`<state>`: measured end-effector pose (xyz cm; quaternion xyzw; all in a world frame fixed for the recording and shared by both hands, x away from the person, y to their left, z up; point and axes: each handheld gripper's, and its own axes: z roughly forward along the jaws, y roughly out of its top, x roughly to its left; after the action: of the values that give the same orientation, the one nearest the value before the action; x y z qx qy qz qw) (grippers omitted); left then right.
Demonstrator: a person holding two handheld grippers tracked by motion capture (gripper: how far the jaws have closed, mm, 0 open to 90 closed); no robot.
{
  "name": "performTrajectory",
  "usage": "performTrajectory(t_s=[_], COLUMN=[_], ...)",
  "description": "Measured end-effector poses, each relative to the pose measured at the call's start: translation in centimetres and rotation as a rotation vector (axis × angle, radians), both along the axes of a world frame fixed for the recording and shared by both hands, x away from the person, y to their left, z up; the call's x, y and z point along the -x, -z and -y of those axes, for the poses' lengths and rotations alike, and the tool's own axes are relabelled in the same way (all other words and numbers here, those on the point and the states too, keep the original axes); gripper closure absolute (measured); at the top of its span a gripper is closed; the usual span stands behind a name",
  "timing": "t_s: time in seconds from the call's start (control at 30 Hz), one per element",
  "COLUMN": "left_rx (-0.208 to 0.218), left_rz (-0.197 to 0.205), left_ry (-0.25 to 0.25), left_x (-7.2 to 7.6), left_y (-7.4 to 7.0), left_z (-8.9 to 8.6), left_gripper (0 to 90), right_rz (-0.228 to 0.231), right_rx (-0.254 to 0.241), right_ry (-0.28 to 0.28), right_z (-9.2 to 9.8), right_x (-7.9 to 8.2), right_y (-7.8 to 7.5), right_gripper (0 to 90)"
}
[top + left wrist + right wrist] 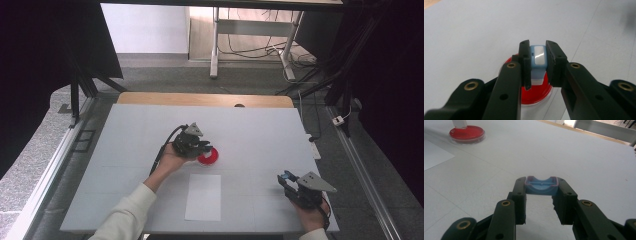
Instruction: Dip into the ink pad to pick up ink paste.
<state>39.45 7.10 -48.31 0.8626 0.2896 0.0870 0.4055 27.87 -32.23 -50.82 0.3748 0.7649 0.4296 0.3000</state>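
A round red dish (208, 157) with a clear rim lies near the middle of the white table (125, 145). My left gripper (199, 148) hovers right over it, shut on a small light-blue block with a shiny pale face (538, 58); the red dish (535, 92) shows beneath the jaws. My right gripper (288, 181) rests low at the front right, shut on a light-blue cap with a pink rim (541, 185). The red dish (467, 133) sits far off at the upper left of the right gripper view.
A white sheet of paper (203, 196) lies flat just in front of the dish, its corner (435, 155) seen from the right gripper. A wooden strip (205, 99) edges the table's far side. Desk legs and cables (250, 47) stand beyond.
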Motion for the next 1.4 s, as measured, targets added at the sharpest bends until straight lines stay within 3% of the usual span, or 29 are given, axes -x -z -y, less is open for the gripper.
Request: performTrajectory(t_s=[0.8, 1.4], left_rx=[-0.012, -0.058], left_rz=[-0.014, -0.010], left_ry=[0.010, 0.014], left_x=[-0.1, 0.0], left_y=[1.0, 1.2], left_z=[0.1, 0.5], left_gripper=[75.3, 75.4], right_rz=[0.001, 0.001], right_rx=[0.001, 0.003], right_ry=[-0.003, -0.004], right_z=[0.0, 0.0], right_x=[0.0, 0.0], right_y=[0.0, 0.0], right_gripper=[64.3, 64.3])
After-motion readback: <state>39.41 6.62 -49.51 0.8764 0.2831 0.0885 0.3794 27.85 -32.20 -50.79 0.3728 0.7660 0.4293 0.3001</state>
